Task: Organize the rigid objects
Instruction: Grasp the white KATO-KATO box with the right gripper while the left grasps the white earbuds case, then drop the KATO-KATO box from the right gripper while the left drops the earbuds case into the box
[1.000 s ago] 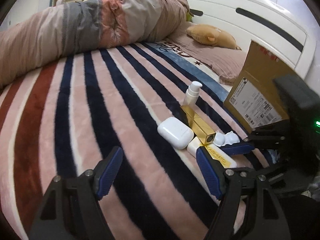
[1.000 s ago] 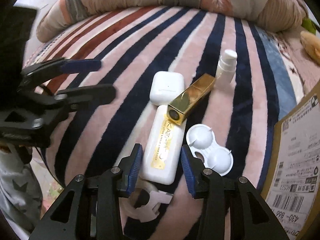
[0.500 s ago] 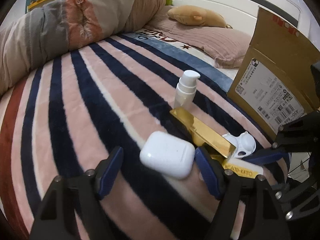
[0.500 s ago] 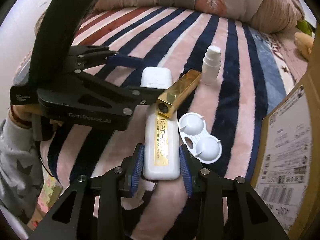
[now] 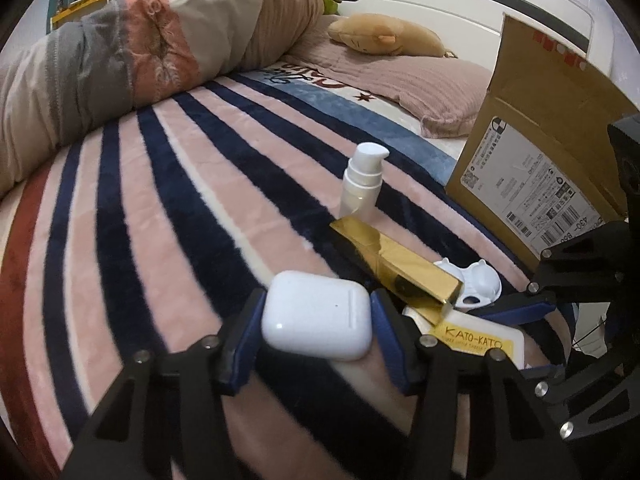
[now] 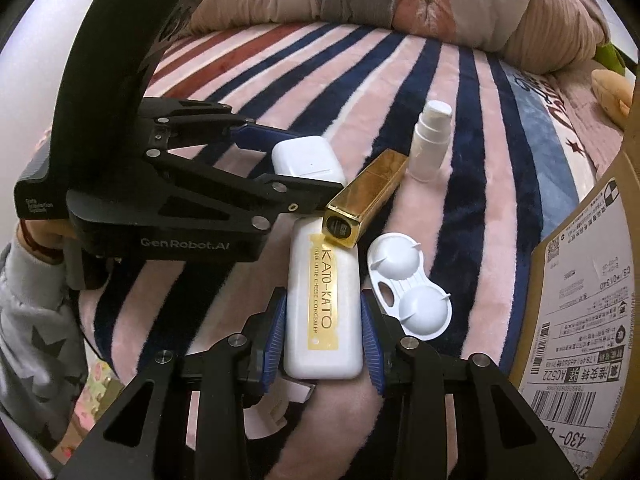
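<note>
Both claws closed in | left claw (image 5: 316,320) grips earbud case (image 5: 316,314) | right claw (image 6: 323,330) grips concealer box (image 6: 323,304)

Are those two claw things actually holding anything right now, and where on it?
Left gripper: jaws against the white earbud case's sides. Right gripper: jaws flanking the white KATO-KATO concealer box's near end; grip uncertain.

Cardboard box (image 6: 588,300) cut off by right frame edge; white concealer case (image 5: 476,338) mostly hidden behind earbud case (image 5: 316,316) and gold tube (image 5: 394,264).
</note>
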A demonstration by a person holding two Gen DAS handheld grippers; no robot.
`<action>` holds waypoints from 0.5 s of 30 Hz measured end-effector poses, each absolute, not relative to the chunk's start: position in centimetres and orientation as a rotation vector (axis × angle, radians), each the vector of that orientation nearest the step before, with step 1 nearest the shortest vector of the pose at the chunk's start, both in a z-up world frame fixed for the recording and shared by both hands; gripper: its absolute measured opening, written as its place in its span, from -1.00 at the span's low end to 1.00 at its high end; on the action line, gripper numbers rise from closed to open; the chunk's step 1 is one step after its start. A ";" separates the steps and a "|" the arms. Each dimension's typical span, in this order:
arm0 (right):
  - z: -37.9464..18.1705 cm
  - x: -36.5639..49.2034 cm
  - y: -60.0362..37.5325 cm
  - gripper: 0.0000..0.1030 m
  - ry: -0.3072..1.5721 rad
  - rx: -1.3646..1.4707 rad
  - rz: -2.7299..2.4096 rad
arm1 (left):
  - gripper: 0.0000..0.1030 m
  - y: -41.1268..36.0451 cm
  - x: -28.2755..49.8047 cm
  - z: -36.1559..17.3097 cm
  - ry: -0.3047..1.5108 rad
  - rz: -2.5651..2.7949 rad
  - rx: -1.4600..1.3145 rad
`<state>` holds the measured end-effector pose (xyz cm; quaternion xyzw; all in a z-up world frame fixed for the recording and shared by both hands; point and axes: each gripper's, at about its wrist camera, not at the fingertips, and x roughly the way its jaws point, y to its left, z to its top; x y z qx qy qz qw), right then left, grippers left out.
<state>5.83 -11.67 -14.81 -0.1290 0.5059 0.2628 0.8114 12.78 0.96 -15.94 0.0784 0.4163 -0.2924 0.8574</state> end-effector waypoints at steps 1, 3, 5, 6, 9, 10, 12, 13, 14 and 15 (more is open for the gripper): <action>-14.7 5.8 -11.6 -0.40 1.078 -0.275 0.570 | -0.04 1.4 12.5 -15.6 0.871 -0.606 0.162; -14.2 5.3 -11.4 -0.40 1.066 -0.271 0.589 | -0.04 2.3 11.9 -14.9 0.861 -0.587 0.149; -13.5 4.9 -11.1 -0.40 1.048 -0.271 0.606 | -0.04 3.4 11.0 -13.6 0.844 -0.567 0.133; -13.1 4.7 -10.9 -0.40 1.038 -0.267 0.615 | -0.04 3.9 10.6 -13.0 0.834 -0.558 0.125; -11.1 3.9 -10.4 -0.40 0.992 -0.254 0.647 | -0.04 5.3 8.7 -10.2 0.797 -0.543 0.103; -10.4 3.5 -10.3 -0.40 0.971 -0.252 0.656 | -0.04 5.5 8.1 -9.4 0.787 -0.542 0.104; -8.4 2.6 -10.2 -0.40 0.924 -0.242 0.670 | -0.04 5.8 6.5 -6.9 0.755 -0.540 0.102; -7.5 2.2 -10.2 -0.40 0.903 -0.233 0.676 | -0.04 5.7 5.9 -5.9 0.744 -0.540 0.098; -6.8 1.9 -10.3 -0.40 0.888 -0.225 0.678 | -0.04 5.6 5.3 -4.7 0.731 -0.542 0.096; -5.6 1.4 -10.7 -0.40 0.862 -0.213 0.681 | -0.04 5.4 4.7 -3.7 0.719 -0.547 0.095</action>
